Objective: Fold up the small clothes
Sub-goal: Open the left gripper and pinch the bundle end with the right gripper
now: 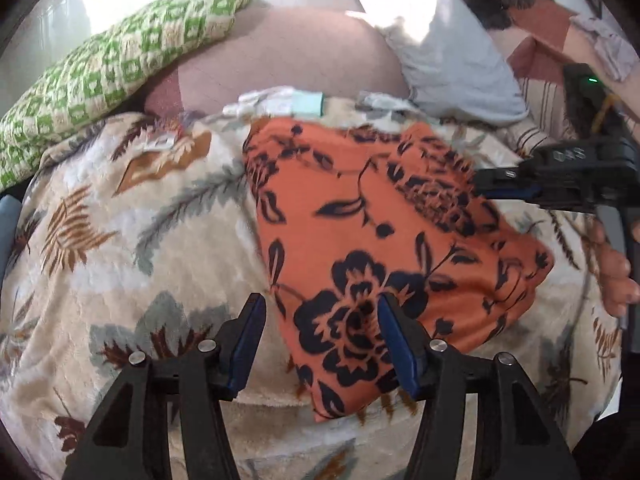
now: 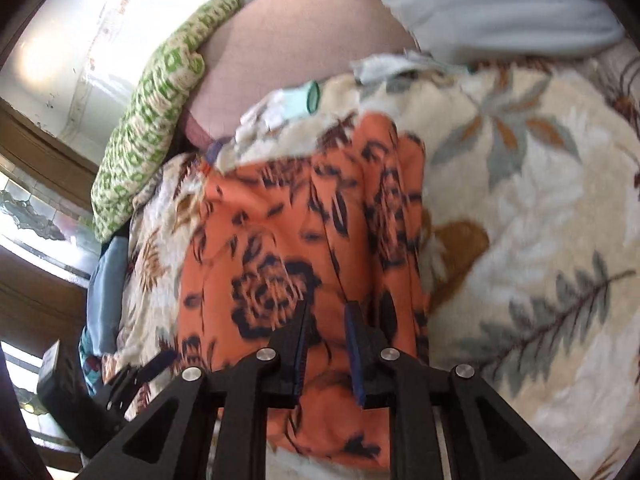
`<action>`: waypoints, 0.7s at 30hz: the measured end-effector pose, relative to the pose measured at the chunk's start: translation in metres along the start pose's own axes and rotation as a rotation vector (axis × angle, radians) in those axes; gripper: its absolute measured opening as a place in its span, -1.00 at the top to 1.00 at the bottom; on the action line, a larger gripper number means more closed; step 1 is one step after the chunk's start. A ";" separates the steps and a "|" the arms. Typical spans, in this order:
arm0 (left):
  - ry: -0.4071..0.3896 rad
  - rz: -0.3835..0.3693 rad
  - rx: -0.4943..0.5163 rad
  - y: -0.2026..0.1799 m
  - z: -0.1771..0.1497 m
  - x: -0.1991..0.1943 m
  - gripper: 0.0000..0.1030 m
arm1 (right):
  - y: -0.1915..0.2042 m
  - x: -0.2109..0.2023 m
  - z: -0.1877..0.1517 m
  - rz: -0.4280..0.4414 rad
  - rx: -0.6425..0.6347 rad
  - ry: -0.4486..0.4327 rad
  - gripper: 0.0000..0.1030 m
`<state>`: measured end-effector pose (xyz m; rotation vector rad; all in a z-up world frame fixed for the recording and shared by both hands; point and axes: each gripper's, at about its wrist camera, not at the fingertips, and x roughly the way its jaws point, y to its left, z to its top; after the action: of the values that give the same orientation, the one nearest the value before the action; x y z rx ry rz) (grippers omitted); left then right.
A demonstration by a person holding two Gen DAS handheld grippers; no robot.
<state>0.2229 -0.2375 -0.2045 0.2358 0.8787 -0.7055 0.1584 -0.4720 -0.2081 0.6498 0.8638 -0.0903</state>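
An orange garment with a black flower print (image 1: 384,224) lies folded on a cream leaf-patterned blanket (image 1: 120,240). My left gripper (image 1: 320,312) is open, its jaws wide apart over the garment's near left edge, holding nothing. My right gripper (image 2: 326,316) hovers over the same garment (image 2: 304,248), its jaws a small gap apart with orange cloth showing between them; I cannot tell if it grips. The right gripper also shows in the left wrist view (image 1: 508,188) at the garment's right edge. The left gripper shows in the right wrist view (image 2: 140,368) at lower left.
A green-and-cream patterned cushion (image 1: 104,68) and a pink pillow (image 1: 288,52) lie behind the blanket, a pale blue pillow (image 1: 452,68) at the back right. Small light clothes (image 1: 280,100) lie at the blanket's far edge. A window (image 2: 36,216) is at the left.
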 end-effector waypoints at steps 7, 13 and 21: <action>0.065 0.000 0.130 -0.032 -0.009 0.025 -0.16 | 0.016 0.043 0.045 0.070 0.003 -0.019 0.60; 0.109 0.017 0.257 -0.041 -0.018 0.022 -0.16 | -0.019 0.077 0.053 -0.046 0.087 -0.010 1.00; 0.073 -0.038 0.078 0.001 -0.007 -0.010 -0.15 | 0.012 0.008 0.018 0.008 0.011 -0.070 0.85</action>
<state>0.2147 -0.2287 -0.2012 0.3171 0.9279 -0.7715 0.1801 -0.4712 -0.1994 0.6565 0.7941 -0.1103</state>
